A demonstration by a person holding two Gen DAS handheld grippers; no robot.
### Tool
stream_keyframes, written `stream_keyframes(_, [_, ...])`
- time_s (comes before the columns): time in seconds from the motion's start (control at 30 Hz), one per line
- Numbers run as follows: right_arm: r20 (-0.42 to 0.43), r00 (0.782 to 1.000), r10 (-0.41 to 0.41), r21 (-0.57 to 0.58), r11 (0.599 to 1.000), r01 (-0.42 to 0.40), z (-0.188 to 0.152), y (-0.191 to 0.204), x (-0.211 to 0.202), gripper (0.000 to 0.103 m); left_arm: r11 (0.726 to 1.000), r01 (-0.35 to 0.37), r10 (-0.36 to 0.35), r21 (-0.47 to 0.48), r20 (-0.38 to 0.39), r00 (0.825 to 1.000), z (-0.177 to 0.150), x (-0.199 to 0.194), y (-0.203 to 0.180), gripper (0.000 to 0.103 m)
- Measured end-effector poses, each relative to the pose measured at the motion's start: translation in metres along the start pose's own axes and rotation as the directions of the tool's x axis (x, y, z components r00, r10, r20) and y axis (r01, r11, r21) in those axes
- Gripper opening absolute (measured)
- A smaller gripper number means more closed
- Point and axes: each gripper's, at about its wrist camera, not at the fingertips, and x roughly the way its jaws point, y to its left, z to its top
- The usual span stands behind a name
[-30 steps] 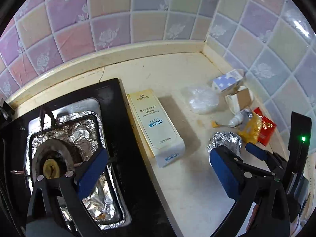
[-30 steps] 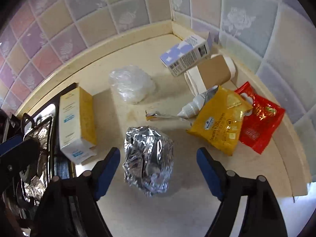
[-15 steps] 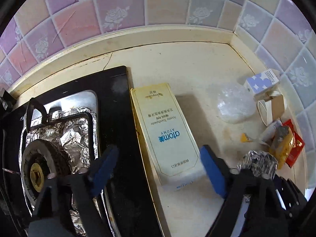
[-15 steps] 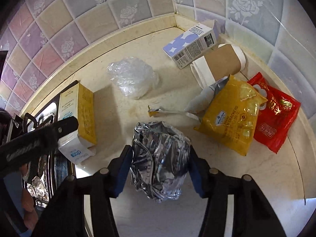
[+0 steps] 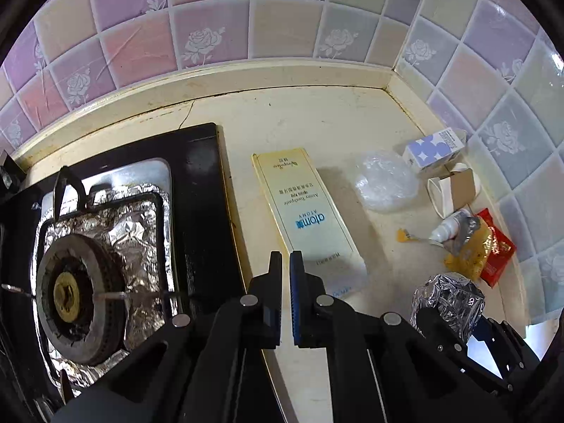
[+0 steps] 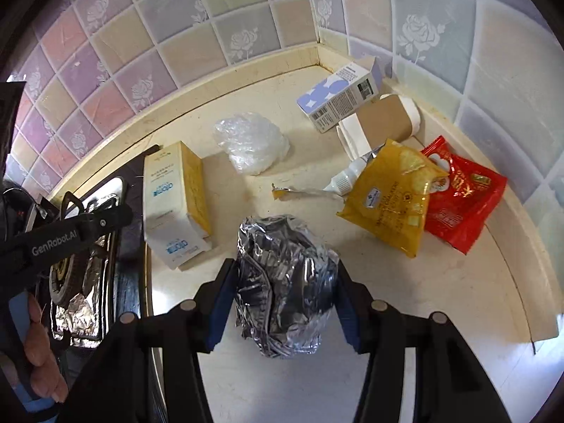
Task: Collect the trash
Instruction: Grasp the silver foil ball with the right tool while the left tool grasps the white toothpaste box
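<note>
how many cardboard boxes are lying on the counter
2. The long cream and yellow toothpaste box lies beside the black stove. The small white box with blue dots lies in the back corner, against the flattened paper cup. None seems hidden.

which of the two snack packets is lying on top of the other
The yellow snack packet: its right edge overlaps the red snack packet, which lies flat beneath it, nearer the tiled side wall.
</note>
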Motion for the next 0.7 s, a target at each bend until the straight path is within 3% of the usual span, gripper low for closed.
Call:
stream_keyframes(0.07, [0.009,1.000,0.003,-0.013,1.000,-0.003,-0.002,0.001,-0.007,0.053,0.999,0.041,-0.042,-0.013,-0.026,0.999,0.001,-0.002,-0.002,0.007])
stream_keyframes(0.1, [0.013,1.000,0.004,-0.017,1.000,-0.004,-0.002,0.001,-0.011,0.053,0.998,0.064,-0.065,-0.024,-0.044,0.997,0.001,-0.002,-0.002,0.017])
stream_keyframes(0.2, [0.021,1.000,0.007,-0.028,1.000,-0.007,-0.002,0.001,-0.017,0.053,0.995,0.070,-0.075,-0.072,-0.056,0.996,0.003,-0.003,0.000,0.070])
stream_keyframes(0.4, [0.035,0.999,0.007,-0.034,0.999,-0.006,0.001,0.000,-0.021,0.053,0.998,0.037,-0.039,-0.050,-0.045,0.998,0.013,0.002,-0.007,0.073])
stream_keyframes(0.7, [0.031,0.999,0.021,-0.019,1.000,-0.020,0.011,-0.001,-0.015,0.053,0.999,-0.020,0.016,-0.030,-0.111,0.994,0.028,0.038,-0.014,0.073])
